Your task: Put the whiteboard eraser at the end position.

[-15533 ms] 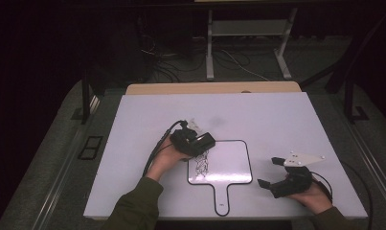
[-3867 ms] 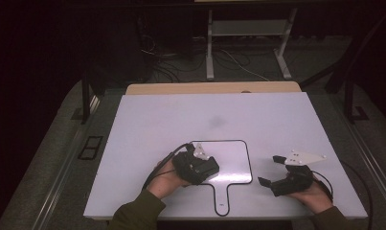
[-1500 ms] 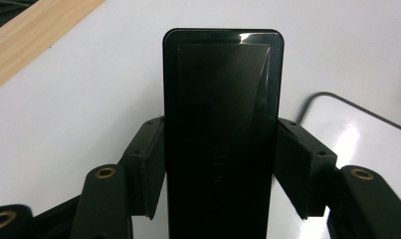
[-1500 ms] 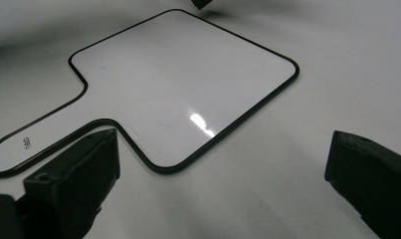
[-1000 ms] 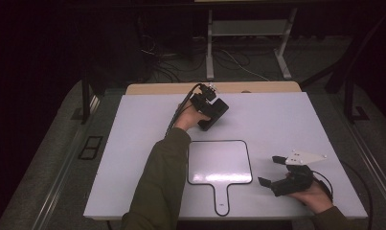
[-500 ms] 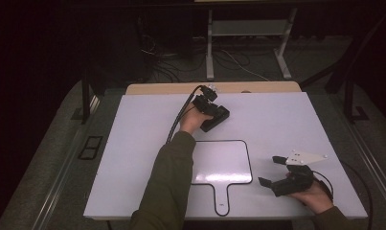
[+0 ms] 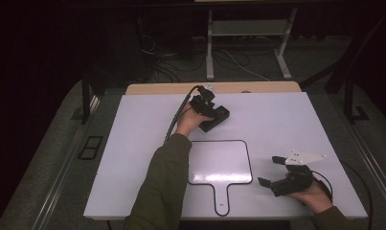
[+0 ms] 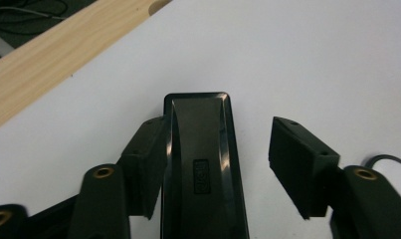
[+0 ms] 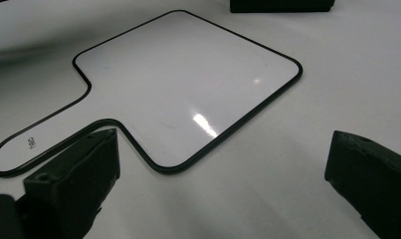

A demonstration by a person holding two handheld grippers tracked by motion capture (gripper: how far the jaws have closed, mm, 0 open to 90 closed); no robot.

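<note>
Eraser released at the far edge

Left gripper (image 8: 215,164) jaws have just been opening; black whiteboard eraser (image 8: 203,164) lies between them, right pad clear, at 12 o'clock of the wiped paddle whiteboard (image 7: 220,163). Left arm stretched forward. Right gripper (image 7: 272,172) unmoved, wide open, empty, at 4 o'clock.

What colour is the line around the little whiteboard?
Black, a thin rim around the whiteboard; clearest in the right gripper view.

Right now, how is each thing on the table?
whiteboard: blank, lying flat on the table.
left gripper: open, its fingers have just been opening, eraser between them.
eraser: lying flat, let go.
right gripper: open, holding nothing.
</note>
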